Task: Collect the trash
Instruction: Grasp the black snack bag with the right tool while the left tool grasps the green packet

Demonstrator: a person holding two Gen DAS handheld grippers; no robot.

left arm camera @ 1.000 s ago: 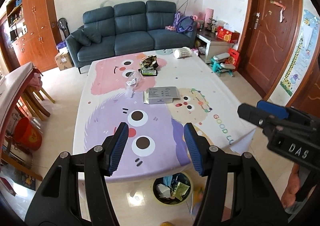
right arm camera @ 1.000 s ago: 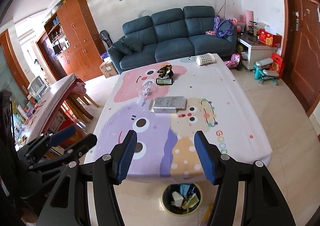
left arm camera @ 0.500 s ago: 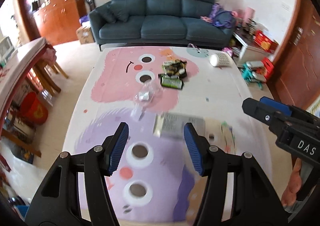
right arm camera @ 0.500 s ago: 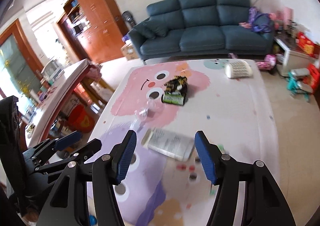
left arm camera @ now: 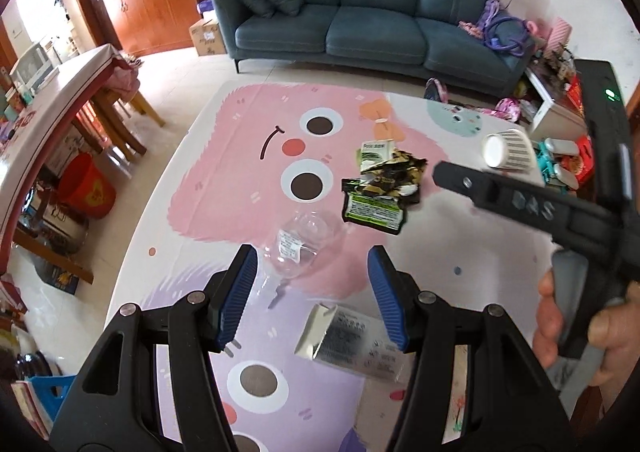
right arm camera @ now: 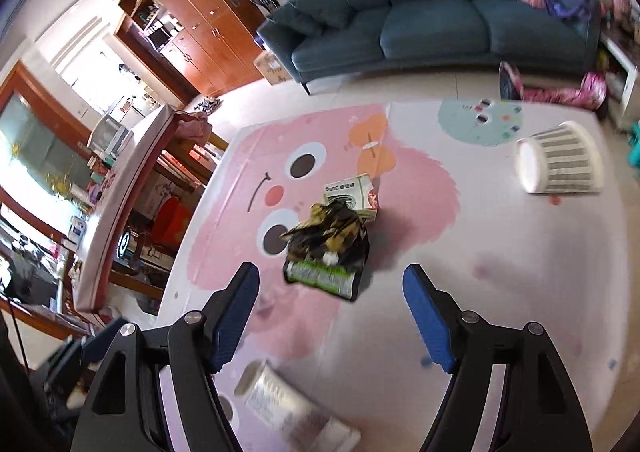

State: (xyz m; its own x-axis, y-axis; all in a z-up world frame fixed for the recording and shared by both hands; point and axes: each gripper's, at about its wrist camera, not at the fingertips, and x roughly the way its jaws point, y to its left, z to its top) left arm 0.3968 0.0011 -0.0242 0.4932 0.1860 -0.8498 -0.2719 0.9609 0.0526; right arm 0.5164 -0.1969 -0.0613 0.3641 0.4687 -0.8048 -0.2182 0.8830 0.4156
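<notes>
Bench [left arm camera: 460, 252] with cartoon cloth carries 4 trash items: 1 dark snack-wrapper pile [left arm camera: 382, 188], 1 clear plastic cup [left arm camera: 304, 242], 1 flat silver packet [left arm camera: 352, 340], 1 striped paper cup [left arm camera: 508, 150] on its side. Landmark is the wrapper pile: clear cup just beside it on the near side, packet nearer still, paper cup well apart to the right. Left gripper [left arm camera: 312, 292]: fingers wide apart, empty, above the clear cup. Right gripper [right arm camera: 332, 316]: fingers wide apart, empty, just short of the wrapper pile [right arm camera: 332, 240].

On the table [left arm camera: 192, 188], the clear bag [left arm camera: 304, 248] lies between wrappers [left arm camera: 380, 188] behind and box [left arm camera: 348, 340] in front.
</notes>
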